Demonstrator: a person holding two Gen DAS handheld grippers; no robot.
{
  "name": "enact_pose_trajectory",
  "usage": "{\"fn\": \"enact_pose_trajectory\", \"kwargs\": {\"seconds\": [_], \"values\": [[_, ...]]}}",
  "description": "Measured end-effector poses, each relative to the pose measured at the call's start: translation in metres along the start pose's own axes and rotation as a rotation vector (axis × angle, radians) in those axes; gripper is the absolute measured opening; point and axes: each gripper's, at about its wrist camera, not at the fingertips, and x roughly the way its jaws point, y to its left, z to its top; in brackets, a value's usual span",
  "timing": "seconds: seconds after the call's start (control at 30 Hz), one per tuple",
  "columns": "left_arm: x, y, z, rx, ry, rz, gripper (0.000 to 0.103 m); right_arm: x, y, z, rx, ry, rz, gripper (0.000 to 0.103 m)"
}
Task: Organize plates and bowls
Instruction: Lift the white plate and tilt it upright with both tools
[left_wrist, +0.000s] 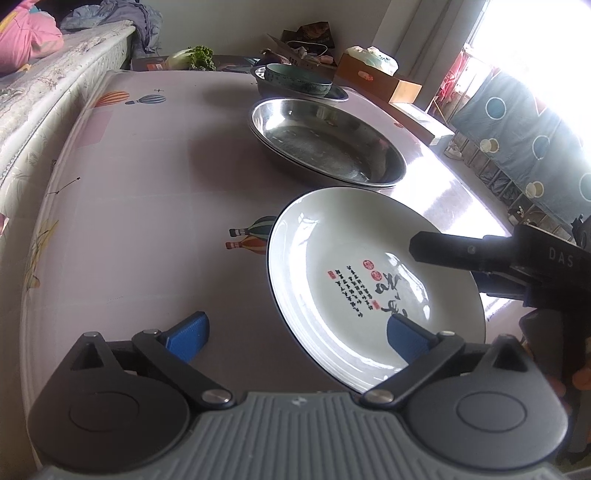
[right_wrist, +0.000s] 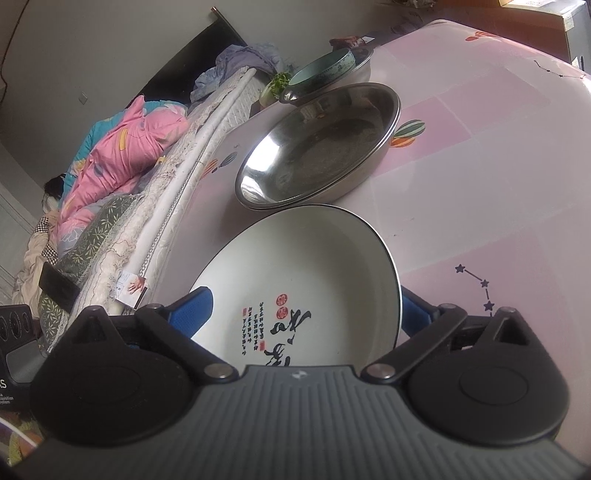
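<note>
Plates and bowls sit in one row on the pink balloon-print tabletop (left_wrist: 122, 206). Landmark: the white ceramic plate with black calligraphy and red seals (left_wrist: 354, 266), nearest both cameras. Just beyond it stand two nested shallow round steel pans (left_wrist: 325, 142); whether they touch the plate cannot be told. Beyond those, a teal ceramic bowl (left_wrist: 299, 77) rests inside a further steel basin (right_wrist: 360, 66). The left hand-held gripper (left_wrist: 299, 332) is spread wide, one blue pad over the plate's near rim, gripping nothing. The right hand-held gripper (right_wrist: 306, 306) likewise gapes, straddling the plate, holding nothing.
</note>
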Motion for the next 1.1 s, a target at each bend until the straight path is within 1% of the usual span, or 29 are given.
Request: {"fn": "enact_pose_trajectory", "kwargs": {"seconds": [0.17,0.37,0.57,0.7,0.77,0.9,0.97,1.1], "values": [[-0.001,0.0,-0.002,0.0,-0.006,-0.005,0.103,-0.003,-0.008,-0.001,0.068,-0.034,0.027,0.102],[-0.001,0.003,-0.001,-0.013,-0.008,-0.017,0.103,-0.003,-0.011,0.0,0.098,-0.036,0.042,0.102],[-0.001,0.006,0.0,-0.016,0.0,-0.037,0.103,-0.002,-0.01,0.002,0.095,-0.02,0.04,0.102],[-0.002,0.013,0.0,-0.04,-0.012,-0.066,0.103,-0.002,-0.008,0.003,0.082,-0.014,0.031,0.102],[-0.003,0.016,-0.001,-0.059,-0.02,-0.082,0.103,-0.003,-0.011,0.003,0.104,-0.018,0.043,0.102],[-0.004,0.022,-0.001,-0.115,-0.031,-0.11,0.103,-0.006,-0.026,0.003,0.193,-0.034,0.103,0.102],[-0.004,0.023,0.0,-0.121,-0.029,-0.115,0.103,-0.006,-0.03,0.003,0.22,-0.036,0.127,0.102],[-0.003,0.02,0.002,-0.107,-0.018,-0.1,0.103,-0.006,-0.03,0.003,0.217,-0.025,0.135,0.102]]}}
